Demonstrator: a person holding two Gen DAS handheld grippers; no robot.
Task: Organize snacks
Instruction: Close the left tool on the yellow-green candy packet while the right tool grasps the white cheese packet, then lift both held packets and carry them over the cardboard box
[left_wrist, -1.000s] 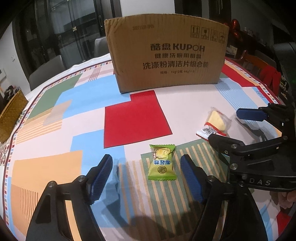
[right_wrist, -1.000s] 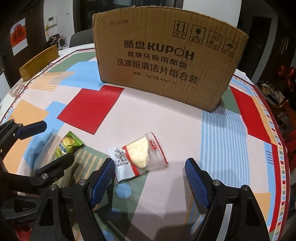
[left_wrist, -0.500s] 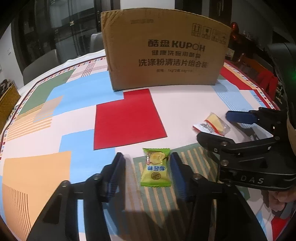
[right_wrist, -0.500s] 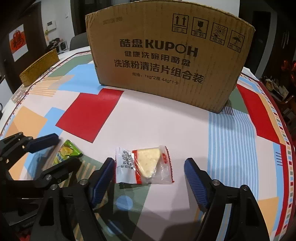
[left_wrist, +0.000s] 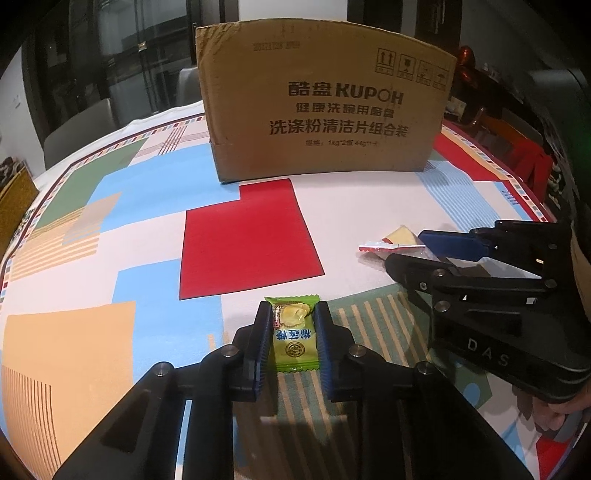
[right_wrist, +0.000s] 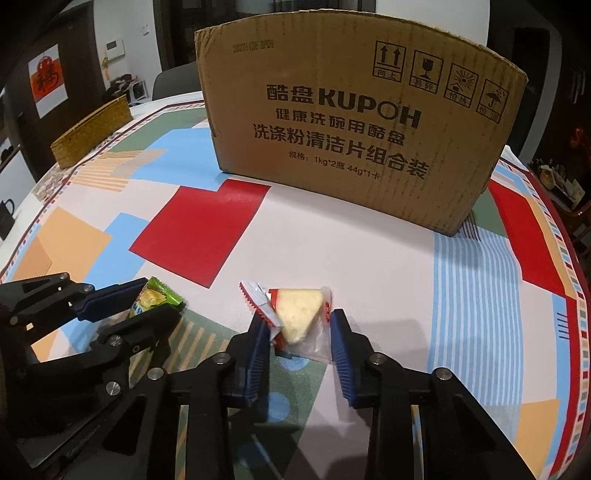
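The left gripper has its jaws nearly together, and both blue pads press the sides of one green candy lying on the desk at 6 o'clock in its view. The right gripper is closing around one clear-wrapped wedge snack: the left pad touches the wrapper's red edge, the right pad sits at the wrapper's other edge. That makes two snacks and two grippers. One cardboard box stands at 12 o'clock, well apart from both. One woven basket sits at 10 o'clock.
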